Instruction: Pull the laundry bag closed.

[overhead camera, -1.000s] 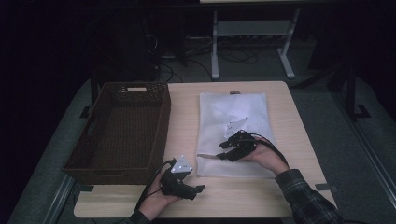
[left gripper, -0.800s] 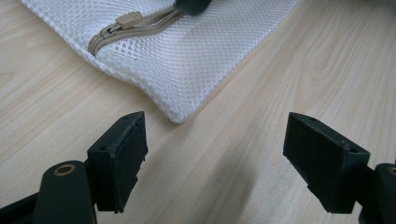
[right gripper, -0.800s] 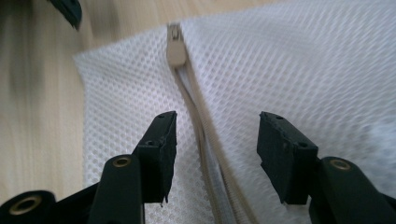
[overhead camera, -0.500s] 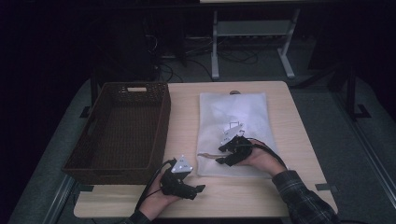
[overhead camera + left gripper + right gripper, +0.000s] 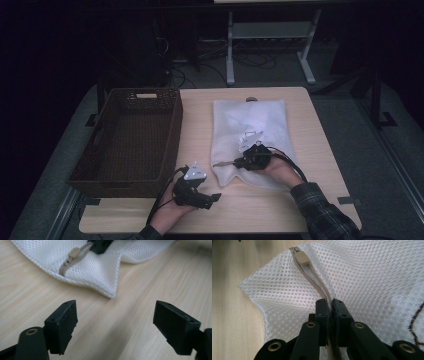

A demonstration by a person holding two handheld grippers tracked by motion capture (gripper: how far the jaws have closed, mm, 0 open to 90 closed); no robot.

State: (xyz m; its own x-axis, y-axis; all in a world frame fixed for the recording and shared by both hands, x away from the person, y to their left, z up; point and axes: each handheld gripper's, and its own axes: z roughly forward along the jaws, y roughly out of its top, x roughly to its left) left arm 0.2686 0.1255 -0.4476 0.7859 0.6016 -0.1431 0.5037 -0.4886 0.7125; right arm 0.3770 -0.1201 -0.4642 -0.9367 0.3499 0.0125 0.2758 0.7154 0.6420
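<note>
A wooden table is seen mid-frame, a dark wicker basket at its left. A white mesh bag lies centre-right — its zipper is pinched by the right gripper. The left gripper is held wide — lower centre, nothing gripped.

The right gripper, clamped on the mesh bag's zipper, is drawing back toward the person, lifting the fabric.

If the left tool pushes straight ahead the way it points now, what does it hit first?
Most likely the near corner of the white mesh bag. The left tool is open over bare table, and the bag's folded corner lies straight ahead between the jaws. Depth is uncertain, but nothing lies closer.
</note>
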